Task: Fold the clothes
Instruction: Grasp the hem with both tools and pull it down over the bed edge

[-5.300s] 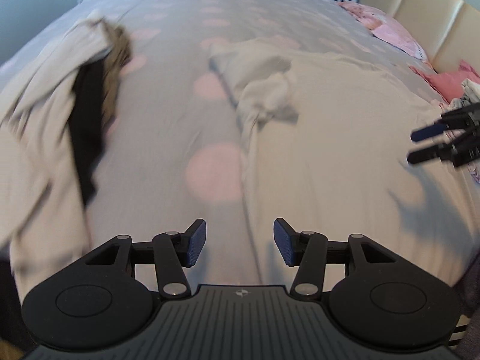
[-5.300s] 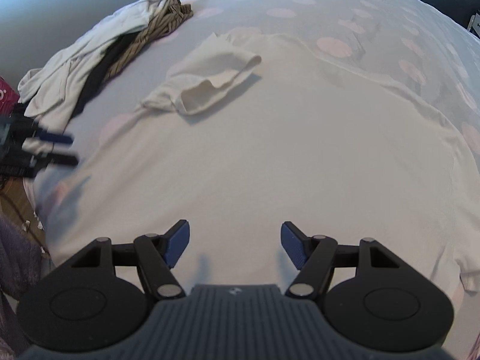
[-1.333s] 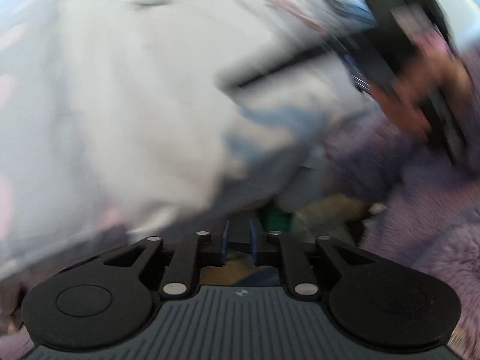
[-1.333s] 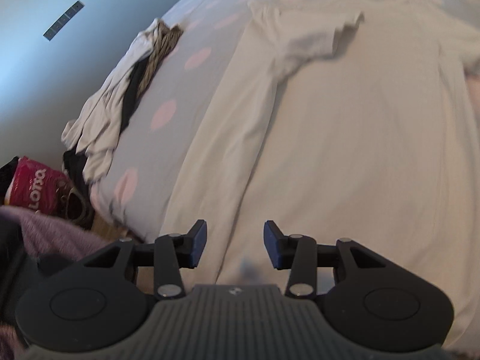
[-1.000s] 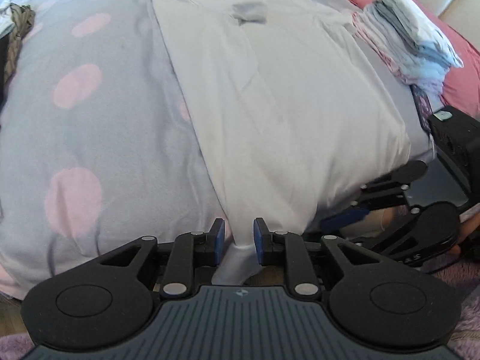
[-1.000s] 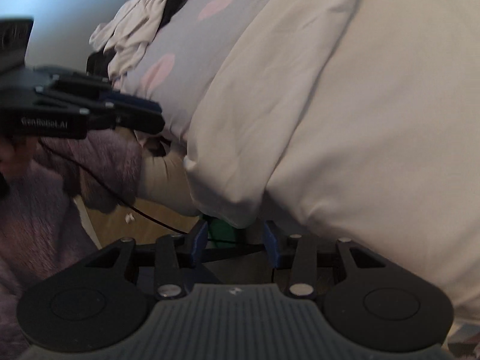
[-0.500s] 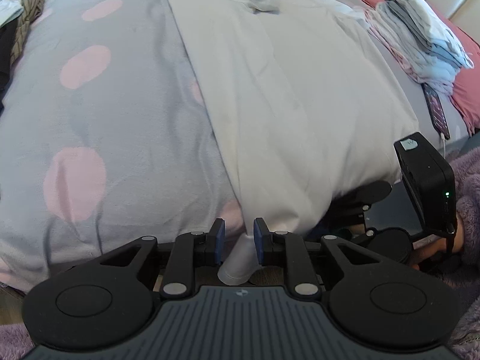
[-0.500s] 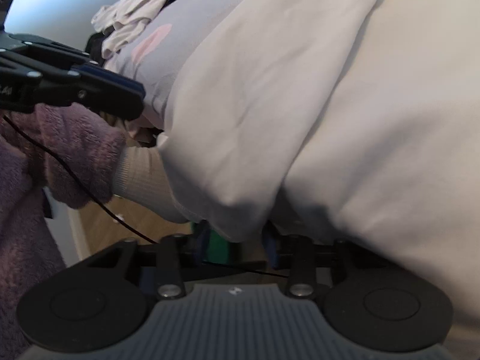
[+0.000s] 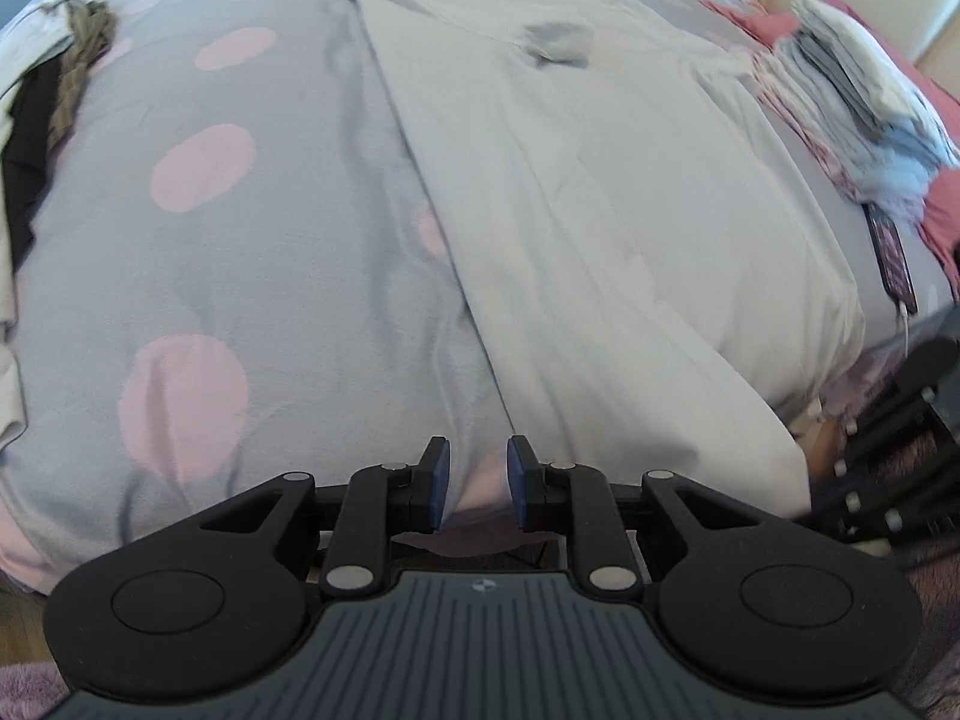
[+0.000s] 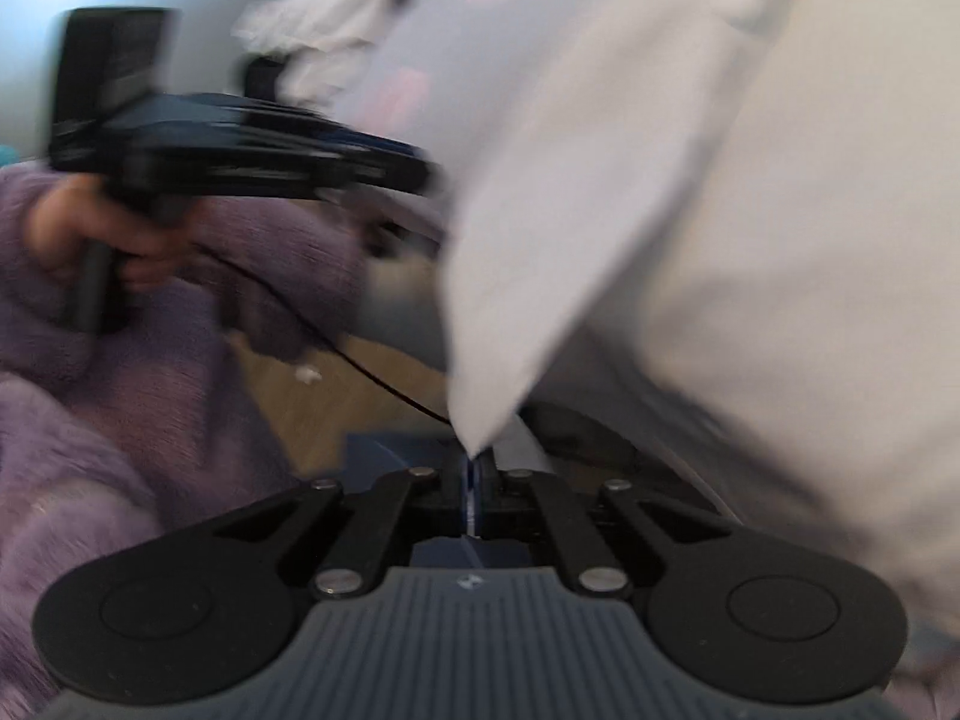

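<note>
- Left hand-held gripper: released, jaws apart, empty, at the near edge of the bed.
- Right hand-held gripper: clenched on a corner of the shirt.
- Shirt lies spread on the bed, beside a stack of folded clothes.

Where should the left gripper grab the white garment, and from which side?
Take the white garment at its near-left hem corner, just right of the open left gripper, coming in from the bed's edge. That corner hangs over the edge, so the fingers can straddle it. The right gripper already pinches the other corner.
</note>
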### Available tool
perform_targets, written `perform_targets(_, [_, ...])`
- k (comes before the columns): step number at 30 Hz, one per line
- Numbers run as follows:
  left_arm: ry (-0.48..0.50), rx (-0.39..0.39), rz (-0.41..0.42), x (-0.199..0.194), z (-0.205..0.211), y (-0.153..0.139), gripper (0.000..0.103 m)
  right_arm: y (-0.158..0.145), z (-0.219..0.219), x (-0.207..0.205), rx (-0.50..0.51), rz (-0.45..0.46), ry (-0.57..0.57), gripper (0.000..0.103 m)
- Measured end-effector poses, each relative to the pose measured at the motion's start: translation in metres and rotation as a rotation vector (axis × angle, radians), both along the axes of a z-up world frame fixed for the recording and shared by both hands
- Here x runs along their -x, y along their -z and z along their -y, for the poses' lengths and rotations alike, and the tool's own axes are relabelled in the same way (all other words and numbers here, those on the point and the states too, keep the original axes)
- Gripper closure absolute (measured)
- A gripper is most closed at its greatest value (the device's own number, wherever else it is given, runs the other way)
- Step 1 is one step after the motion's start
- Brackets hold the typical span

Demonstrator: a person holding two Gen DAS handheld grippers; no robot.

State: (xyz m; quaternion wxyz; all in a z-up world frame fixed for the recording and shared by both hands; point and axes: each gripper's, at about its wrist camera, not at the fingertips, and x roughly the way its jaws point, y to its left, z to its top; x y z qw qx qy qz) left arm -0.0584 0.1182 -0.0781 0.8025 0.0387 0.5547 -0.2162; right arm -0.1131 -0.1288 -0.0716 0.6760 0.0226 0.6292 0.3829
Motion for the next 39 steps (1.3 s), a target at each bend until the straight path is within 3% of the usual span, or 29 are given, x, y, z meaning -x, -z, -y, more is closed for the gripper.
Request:
perform_targets(3, [0.050,-0.003,-0.028,0.006,0.007,0.006,0.085,0.028,0.019,-0.004,0.087,-0.076,0.099,0.101])
perform_targets(7, [0.126,0.012,-0.076,0.015,0.019,0.018,0.082,0.042,0.024,-0.006,0.081,-0.110,0.142,0.101])
perform_targets(15, [0.441,-0.148,-0.041,0.046,0.066,0.053,0.078,0.039,0.019,-0.009,0.071,-0.102,0.120,0.101])
perform_targets(19, [0.457,-0.159,-0.047,0.045,0.063,0.072,0.078,0.040,0.016,-0.011,0.079,-0.107,0.114,0.101])
perform_targets(25, [0.480,-0.055,-0.080,0.038,0.066,0.094,0.079,0.037,0.012,-0.013,0.076,-0.101,0.097,0.101])
perform_targets(26, [0.483,-0.065,-0.084,0.037,0.066,0.096,0.089,0.037,0.012,-0.013,0.077,-0.098,0.094,0.101])
perform_targets(27, [0.474,-0.081,-0.101,0.037,0.066,0.097,0.100,0.036,0.012,-0.012,0.078,-0.095,0.092,0.101])
perform_targets(32, [0.466,-0.014,-0.252,0.051,0.051,0.071,0.101,0.033,0.014,-0.012,0.065,-0.110,0.097,0.101])
perform_targets(35, [0.448,-0.022,-0.301,0.061,0.045,0.061,0.101,0.037,0.009,-0.011,0.063,-0.130,0.084,0.101])
perform_targets(39, [0.352,-0.012,-0.341,0.054,0.030,0.070,0.101,0.046,-0.004,-0.009,0.091,-0.137,0.041,0.101])
